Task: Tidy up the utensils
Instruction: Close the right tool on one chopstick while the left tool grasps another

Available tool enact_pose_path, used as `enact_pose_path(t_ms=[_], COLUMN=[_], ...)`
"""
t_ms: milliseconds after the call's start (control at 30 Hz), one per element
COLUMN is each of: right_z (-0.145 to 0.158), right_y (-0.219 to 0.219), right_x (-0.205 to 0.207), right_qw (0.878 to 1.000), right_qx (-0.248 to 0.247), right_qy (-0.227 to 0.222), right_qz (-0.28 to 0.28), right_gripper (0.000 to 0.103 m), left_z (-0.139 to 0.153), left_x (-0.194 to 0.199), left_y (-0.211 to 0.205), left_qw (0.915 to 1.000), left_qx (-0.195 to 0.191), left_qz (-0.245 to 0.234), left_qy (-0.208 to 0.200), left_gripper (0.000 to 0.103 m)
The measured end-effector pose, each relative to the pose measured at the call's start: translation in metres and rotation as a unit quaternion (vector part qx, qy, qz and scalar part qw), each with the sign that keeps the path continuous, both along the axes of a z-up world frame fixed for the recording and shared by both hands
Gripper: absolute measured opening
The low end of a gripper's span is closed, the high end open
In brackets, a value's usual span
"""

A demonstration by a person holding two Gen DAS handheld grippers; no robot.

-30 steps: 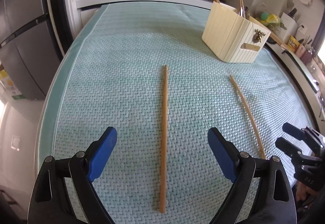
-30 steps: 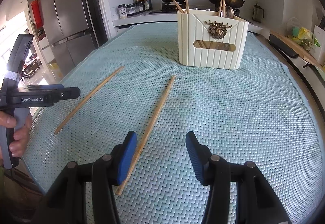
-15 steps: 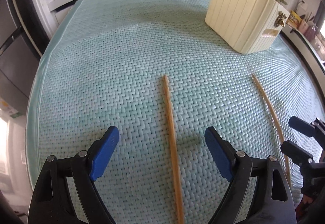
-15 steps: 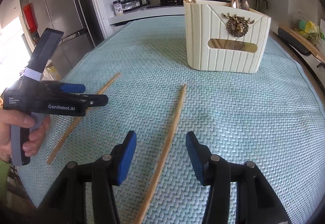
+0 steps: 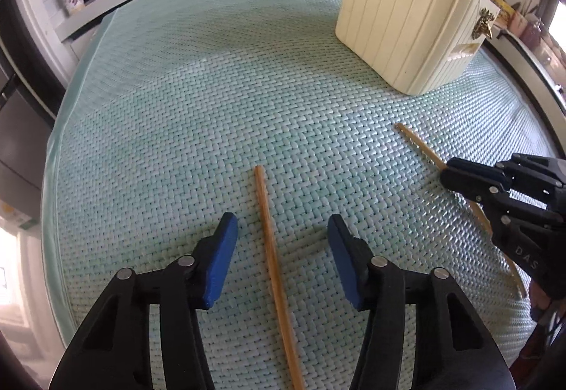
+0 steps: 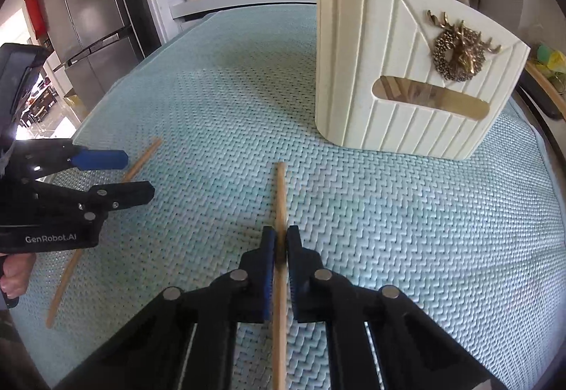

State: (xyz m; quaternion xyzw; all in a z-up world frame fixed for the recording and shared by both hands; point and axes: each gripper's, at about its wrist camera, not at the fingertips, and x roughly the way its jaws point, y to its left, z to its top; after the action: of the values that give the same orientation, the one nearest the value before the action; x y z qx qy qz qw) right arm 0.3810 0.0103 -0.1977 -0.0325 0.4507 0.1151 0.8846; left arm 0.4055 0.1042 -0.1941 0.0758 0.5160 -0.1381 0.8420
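Right gripper [image 6: 279, 246] clamped on a wooden chopstick [image 6: 280, 199] approx mid-length, tip toward 12 o'clock. Left gripper [image 5: 279, 236] spread wide, straddling the other chopstick [image 5: 270, 248] flat on the woven mat [image 5: 177, 100]. Cream utensil holder [image 6: 406, 71] at 1 o'clock. Light, stiff, thin sticks, prob. slippery; best pinched near the middle.

The right hand-held gripper [image 6: 279, 245] pinches a chopstick [image 6: 281, 199] pointing toward the holder [image 6: 357, 71]; the left hand-held gripper [image 6: 138, 174] spreads over another chopstick [image 6: 141, 160].
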Motion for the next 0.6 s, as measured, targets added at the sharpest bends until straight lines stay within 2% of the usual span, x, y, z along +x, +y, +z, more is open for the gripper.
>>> enact_pose_path(t_ms=[67, 133, 200, 367, 467, 533, 600], right_z=[0.000, -0.001, -0.001, 0.005, 0.016, 0.021, 0.024], right_y=[0.001, 0.000, -0.005, -0.028, -0.039, -0.047, -0.054], right_x=[0.004, 0.007, 0.011, 0.004, -0.007, -0.014, -0.017], right_qw=[1.000, 1.000, 1.000, 0.997, 0.995, 0.994, 0.996], right_qx=[-0.005, -0.003, 0.015, 0.080, 0.100, 0.106, 0.088], right_qy=[0.000, 0.001, 0.004, -0.005, -0.024, -0.030, -0.019], right_qz=[0.006, 0.012, 0.014, 0.007, 0.010, 0.013, 0.008], right_gripper=[0.007, 0.007, 0.007, 0.007, 0.007, 0.007, 0.007], left_z=[0.001, 0.001, 0.002, 0.006, 0.015, 0.024, 0.029], left_x=[0.002, 0.006, 0.008, 0.006, -0.003, -0.011, -0.016], left_y=[-0.002, -0.002, -0.001, 0.005, 0.006, 0.004, 0.003], left_qw=[1.0000, 0.9999, 0.9997, 0.9991, 0.9982, 0.9974, 0.9967], left_qx=[-0.002, -0.008, -0.021, -0.040, -0.053, -0.064, -0.075], left_qz=[-0.003, -0.003, 0.002, 0.015, 0.024, 0.028, 0.028], left_qy=[0.004, 0.009, 0.013, 0.005, -0.011, -0.019, -0.016], left_gripper=[0.033, 0.013, 0.007, 0.004, 0.004, 0.004, 0.004])
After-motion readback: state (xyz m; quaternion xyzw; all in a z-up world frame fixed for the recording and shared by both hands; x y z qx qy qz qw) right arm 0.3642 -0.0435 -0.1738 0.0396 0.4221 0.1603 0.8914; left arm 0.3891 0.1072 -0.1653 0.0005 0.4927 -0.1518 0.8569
